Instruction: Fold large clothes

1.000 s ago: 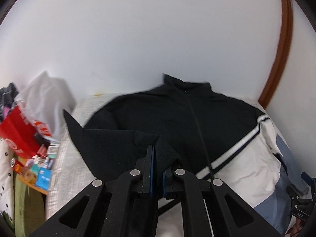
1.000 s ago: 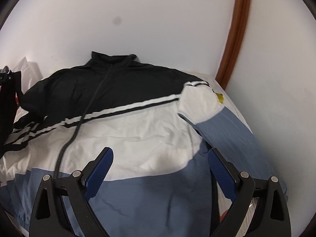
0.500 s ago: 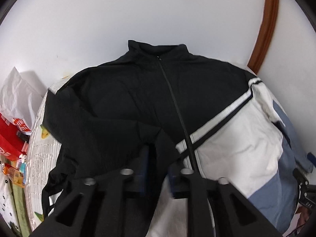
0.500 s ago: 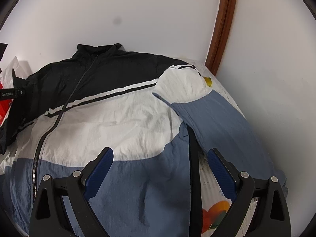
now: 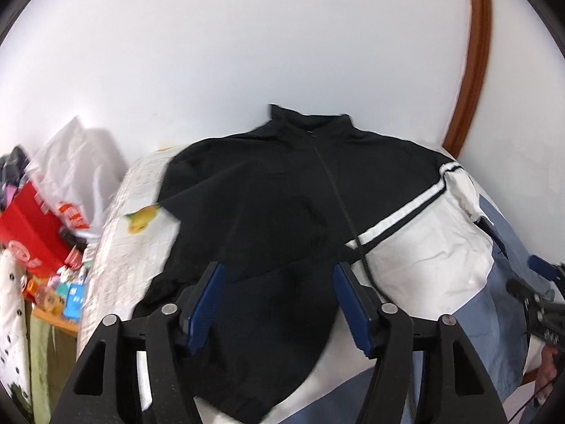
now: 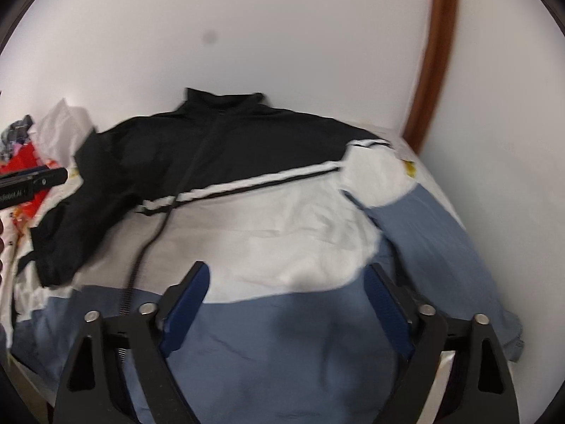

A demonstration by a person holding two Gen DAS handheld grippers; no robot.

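A zip-front windbreaker jacket (image 6: 275,219) in three bands of colour, black at the top, white in the middle and dusty blue at the hem, lies front-up on a bed covered by a pale printed sheet (image 5: 134,233). Its stand-up black collar (image 5: 310,120) points toward a plain white wall (image 5: 247,53), and a dark zipper (image 6: 155,226) runs down the centre of the chest.

The black sleeve (image 5: 268,325) on the left side is folded inward and lies across the jacket's white front. The left gripper (image 5: 277,284) hovers directly above this sleeve, its two blue-padded fingers spread wide apart with nothing between them.

On the other side, the white-and-blue sleeve (image 6: 423,233) lies along the jacket's right edge, running down toward the hem. The right gripper (image 6: 287,284) hangs over the blue lower part of the jacket, its blue pads likewise held wide apart and empty.

A brown wooden door frame (image 6: 434,56) curves up the wall at the right. Beside the bed on the left sit a white plastic bag (image 5: 74,162) and a red carton (image 5: 31,226), above a jumble of small colourful packets (image 5: 60,286). Both views are slightly blurred.
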